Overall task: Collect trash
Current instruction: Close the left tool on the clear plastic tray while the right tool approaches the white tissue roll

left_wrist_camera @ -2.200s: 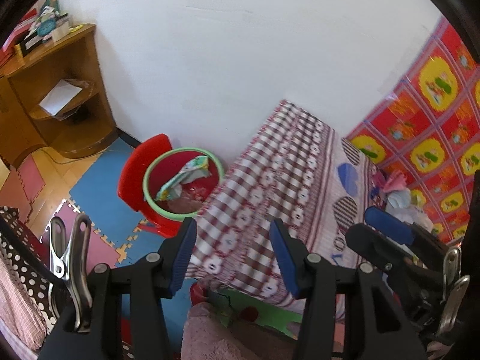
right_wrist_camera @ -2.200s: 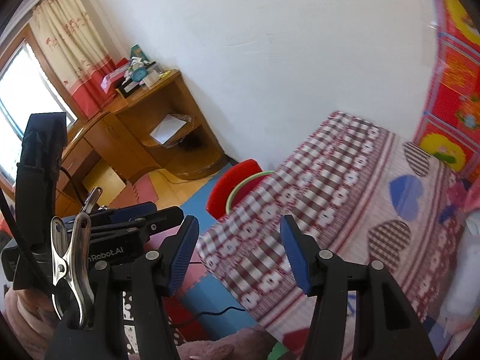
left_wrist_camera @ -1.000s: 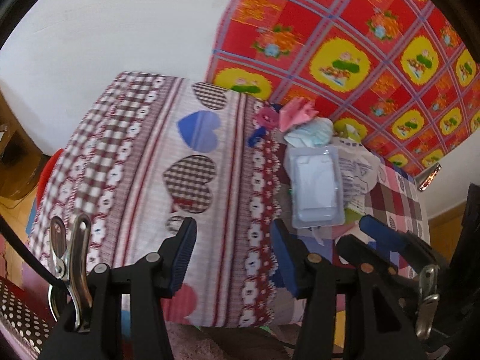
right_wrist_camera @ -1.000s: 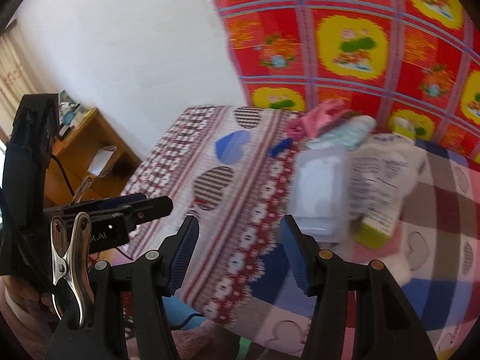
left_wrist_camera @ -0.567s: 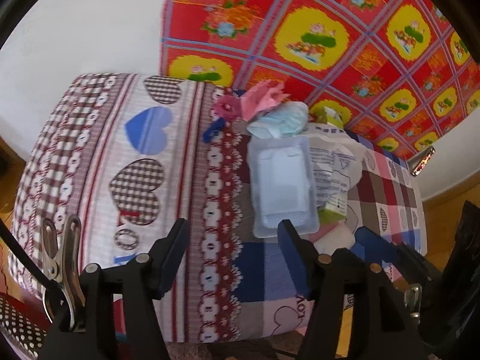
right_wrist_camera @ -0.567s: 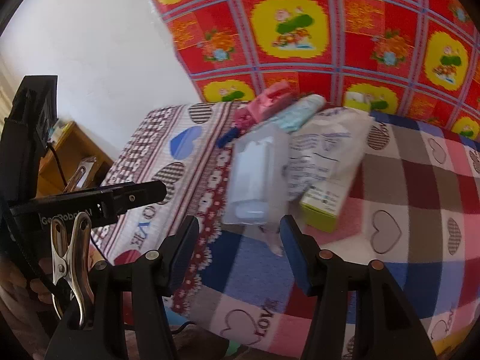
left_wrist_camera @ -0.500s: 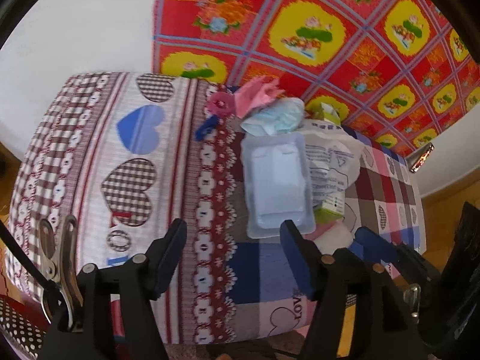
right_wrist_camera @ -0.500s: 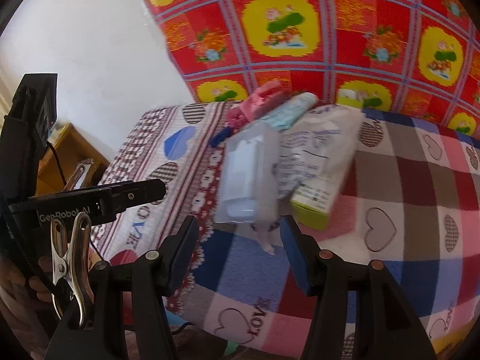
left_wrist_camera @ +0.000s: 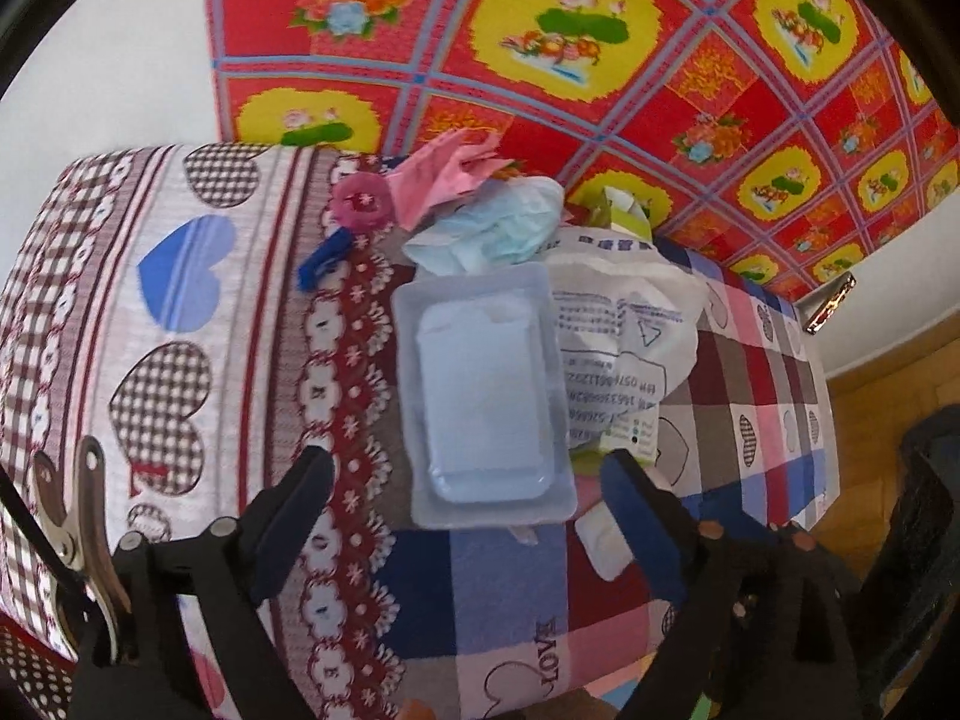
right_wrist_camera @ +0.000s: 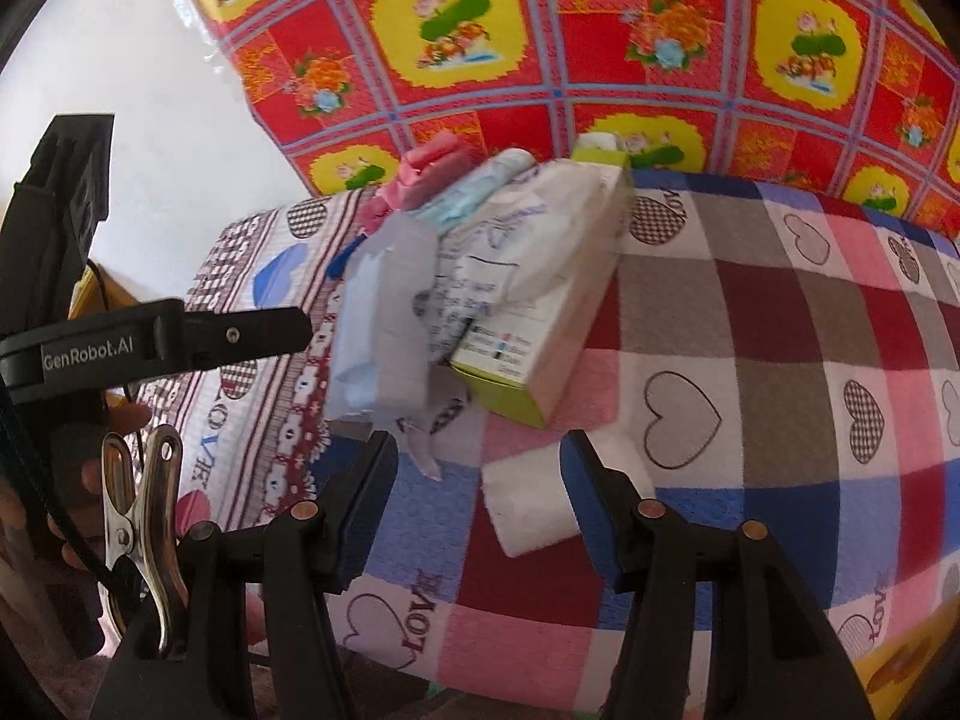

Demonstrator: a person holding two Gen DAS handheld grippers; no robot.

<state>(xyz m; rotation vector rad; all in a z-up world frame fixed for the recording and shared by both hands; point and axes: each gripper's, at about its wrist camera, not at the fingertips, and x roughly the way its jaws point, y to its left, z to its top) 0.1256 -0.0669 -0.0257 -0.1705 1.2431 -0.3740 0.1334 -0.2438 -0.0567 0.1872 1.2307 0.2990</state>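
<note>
Now, working left to right: ease the left gripper, jaws opening and empty, down over the clear plastic tray on the patterned bedspread and pinch its near rim. Right gripper half open, gripping nothing, straddling a white paper scrap. Counted: one tray, one pink wrapper, one crumpled tissue, one printed bag, one green-edged box.

Bed covered by a heart-patterned patchwork sheet, bearing a heap of trash: clear plastic blister tray, printed white plastic bag, green-and-white carton, crumpled pale-blue tissue, pink paper scrap, flat white paper piece.
</note>
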